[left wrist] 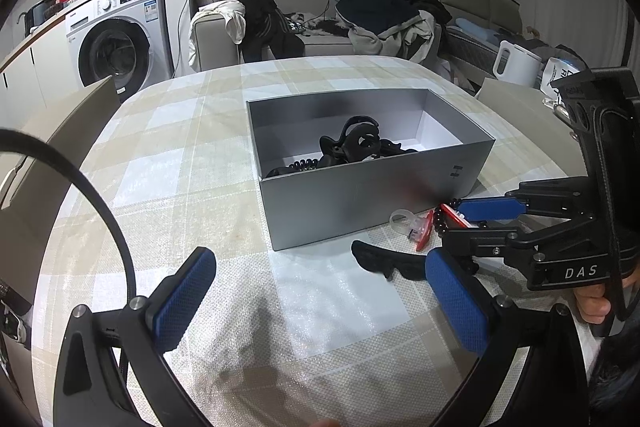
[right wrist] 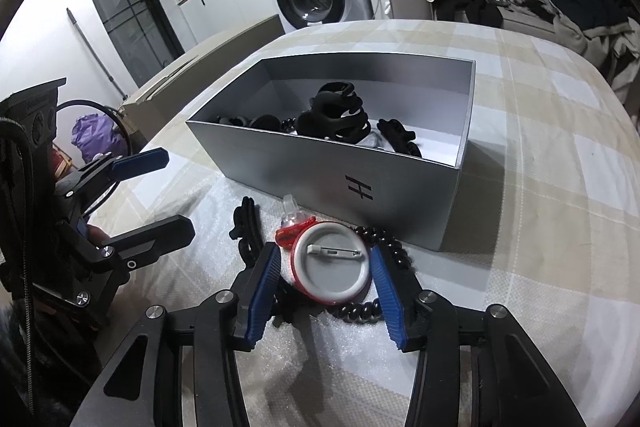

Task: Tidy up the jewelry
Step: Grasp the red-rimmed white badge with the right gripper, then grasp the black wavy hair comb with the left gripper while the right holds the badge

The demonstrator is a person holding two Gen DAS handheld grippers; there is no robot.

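Note:
A round badge with a red rim lies back-up, its pin showing, with my right gripper shut on its edges just in front of the grey open box. Under and around the badge are a black bead bracelet, a black spiral hair tie and a red and clear clip. A black hair clip lies on the cloth beside them. Black claw clips sit inside the box. My left gripper is open above bare cloth, with nothing between its fingers.
The table carries a beige checked cloth. Behind it are a washing machine, a sofa piled with clothes and a white kettle. A person's hand holds the right gripper's handle.

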